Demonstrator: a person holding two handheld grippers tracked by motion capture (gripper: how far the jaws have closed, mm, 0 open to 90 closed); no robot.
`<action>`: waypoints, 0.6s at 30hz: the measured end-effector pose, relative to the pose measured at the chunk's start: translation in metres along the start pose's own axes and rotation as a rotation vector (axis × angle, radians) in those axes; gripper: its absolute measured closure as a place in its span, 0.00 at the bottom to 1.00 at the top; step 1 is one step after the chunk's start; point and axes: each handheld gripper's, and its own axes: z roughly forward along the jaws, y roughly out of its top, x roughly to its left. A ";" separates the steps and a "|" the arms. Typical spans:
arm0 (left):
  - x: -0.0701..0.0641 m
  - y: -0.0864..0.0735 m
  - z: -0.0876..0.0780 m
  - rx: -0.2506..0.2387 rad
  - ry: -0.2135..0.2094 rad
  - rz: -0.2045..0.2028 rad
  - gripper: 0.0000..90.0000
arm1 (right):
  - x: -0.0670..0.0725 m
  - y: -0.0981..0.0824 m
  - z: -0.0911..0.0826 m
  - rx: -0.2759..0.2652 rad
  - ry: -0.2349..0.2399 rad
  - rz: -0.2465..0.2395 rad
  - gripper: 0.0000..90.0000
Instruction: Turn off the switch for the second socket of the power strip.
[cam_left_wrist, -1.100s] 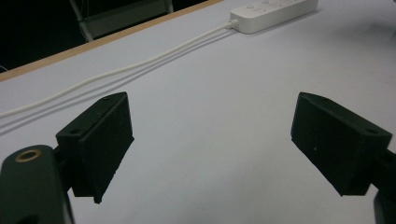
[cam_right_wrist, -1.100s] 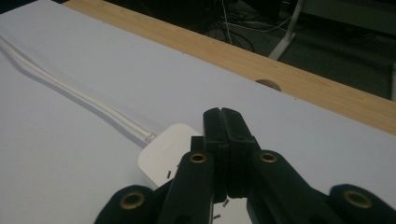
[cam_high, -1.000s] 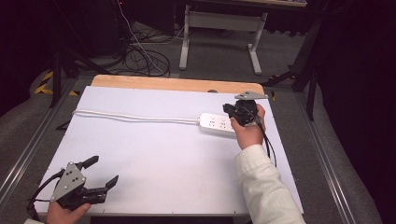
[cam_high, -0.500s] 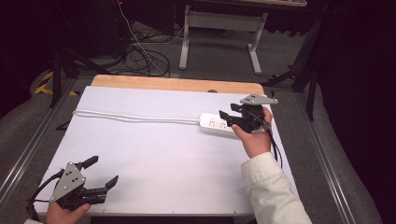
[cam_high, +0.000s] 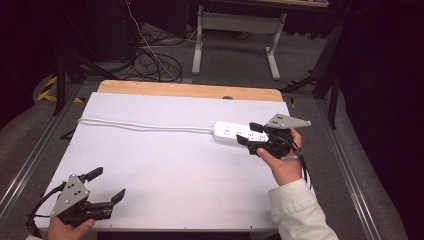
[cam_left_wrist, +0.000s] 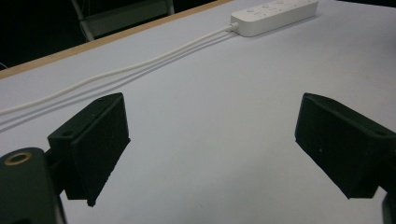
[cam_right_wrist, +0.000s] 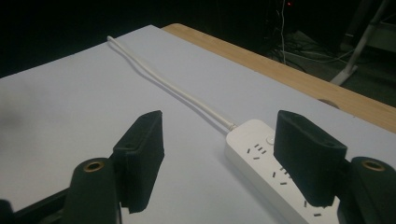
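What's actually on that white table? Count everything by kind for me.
Power strip, white, with its cord: 1
Hand-held gripper, black: 2, left and right, both open
Total: 3

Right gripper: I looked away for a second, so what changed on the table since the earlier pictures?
The right gripper drew back toward the person, off the power strip's end, and turned to point left along it, jaws open, nothing taken hold of. The strip, its cord and the open left gripper stayed put.
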 end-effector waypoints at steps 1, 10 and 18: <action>0.000 0.000 -0.001 0.002 0.003 0.008 0.12 | 0.002 -0.002 -0.003 -0.006 0.004 -0.007 0.38; -0.002 -0.002 -0.005 -0.004 0.011 0.009 0.11 | 0.016 -0.024 -0.015 -0.025 0.114 -0.036 0.34; -0.003 -0.002 -0.005 -0.006 0.013 0.007 0.11 | 0.027 -0.050 -0.014 -0.001 0.176 -0.057 0.28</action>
